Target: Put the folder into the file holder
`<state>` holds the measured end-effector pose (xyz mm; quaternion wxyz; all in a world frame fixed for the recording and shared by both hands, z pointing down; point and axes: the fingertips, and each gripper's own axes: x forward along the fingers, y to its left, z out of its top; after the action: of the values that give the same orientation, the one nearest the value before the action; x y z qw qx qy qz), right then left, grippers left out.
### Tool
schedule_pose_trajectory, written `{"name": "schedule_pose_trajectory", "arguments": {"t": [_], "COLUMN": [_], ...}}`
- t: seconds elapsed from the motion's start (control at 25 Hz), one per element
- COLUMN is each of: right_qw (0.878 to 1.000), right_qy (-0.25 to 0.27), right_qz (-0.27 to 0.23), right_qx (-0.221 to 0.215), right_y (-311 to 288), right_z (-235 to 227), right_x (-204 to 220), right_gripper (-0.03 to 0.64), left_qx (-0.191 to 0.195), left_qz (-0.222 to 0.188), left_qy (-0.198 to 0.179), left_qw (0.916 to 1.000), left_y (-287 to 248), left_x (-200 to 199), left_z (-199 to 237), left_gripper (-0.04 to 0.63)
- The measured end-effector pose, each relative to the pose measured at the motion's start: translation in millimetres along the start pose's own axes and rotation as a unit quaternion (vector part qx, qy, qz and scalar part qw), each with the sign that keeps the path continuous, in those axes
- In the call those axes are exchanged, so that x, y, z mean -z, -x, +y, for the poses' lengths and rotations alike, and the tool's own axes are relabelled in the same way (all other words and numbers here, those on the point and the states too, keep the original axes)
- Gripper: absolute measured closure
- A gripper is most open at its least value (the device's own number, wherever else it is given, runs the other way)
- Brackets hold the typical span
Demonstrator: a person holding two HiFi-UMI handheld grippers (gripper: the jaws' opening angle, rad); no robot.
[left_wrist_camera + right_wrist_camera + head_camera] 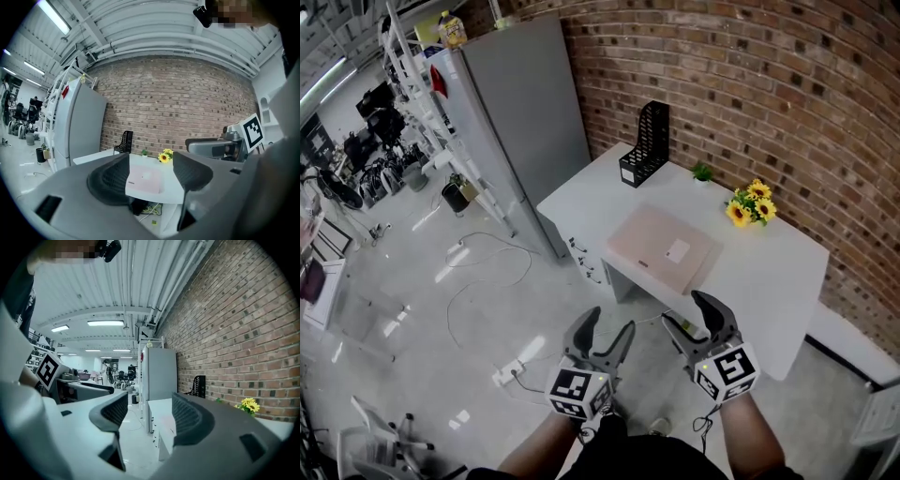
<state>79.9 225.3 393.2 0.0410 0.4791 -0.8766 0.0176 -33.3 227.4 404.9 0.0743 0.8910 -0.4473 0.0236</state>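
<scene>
A pale pink folder [661, 248] [145, 180] lies flat on the white table [769, 272], a small white label on its cover. At the table's far left corner a black mesh file holder [645, 145] [124, 140] [199, 385] stands upright against the brick wall. Both grippers hang over the floor on the near side of the table, well short of the folder. My left gripper [609, 323] [151, 171] is open with nothing between its jaws. My right gripper [689, 314] [150, 416] is open too and holds nothing.
Yellow sunflowers [750, 202] and a tiny green plant [701, 172] sit at the table's back by the brick wall. A tall grey cabinet [520, 122] stands left of the table. Cables [487, 272] and a power strip [511, 373] lie on the floor.
</scene>
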Motion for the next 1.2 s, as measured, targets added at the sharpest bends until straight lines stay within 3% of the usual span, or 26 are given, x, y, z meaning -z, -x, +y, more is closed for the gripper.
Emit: {"name": "schedule_pose_trajectory", "arguments": {"t": [0.24, 0.76, 1.2], "right_qw": [1.0, 0.999, 0.997], "right_qy": [0.009, 0.013, 0.029], "right_qz": [0.019, 0.038, 0.058], "right_qx": [-0.005, 0.025, 0.034], "right_y": [-37.1, -125.5, -165.2], "right_z": [13.2, 25.2, 25.8], "right_x": [3.4, 1.5, -2.4], "right_gripper": [0.285, 0.279, 0.279], "left_qx": [0.007, 0.033, 0.042], "left_qz": [0.009, 0.016, 0.017], "left_qy": [0.012, 0.034, 0.054], "left_qw": [0.9999, 0.9987, 0.9975], "left_y": [-4.7, -27.8, -35.4], "left_x": [2.8, 3.4, 4.3], "left_z": [39.9, 135.1, 171.9], "left_gripper": [0.313, 0.311, 0.311]}}
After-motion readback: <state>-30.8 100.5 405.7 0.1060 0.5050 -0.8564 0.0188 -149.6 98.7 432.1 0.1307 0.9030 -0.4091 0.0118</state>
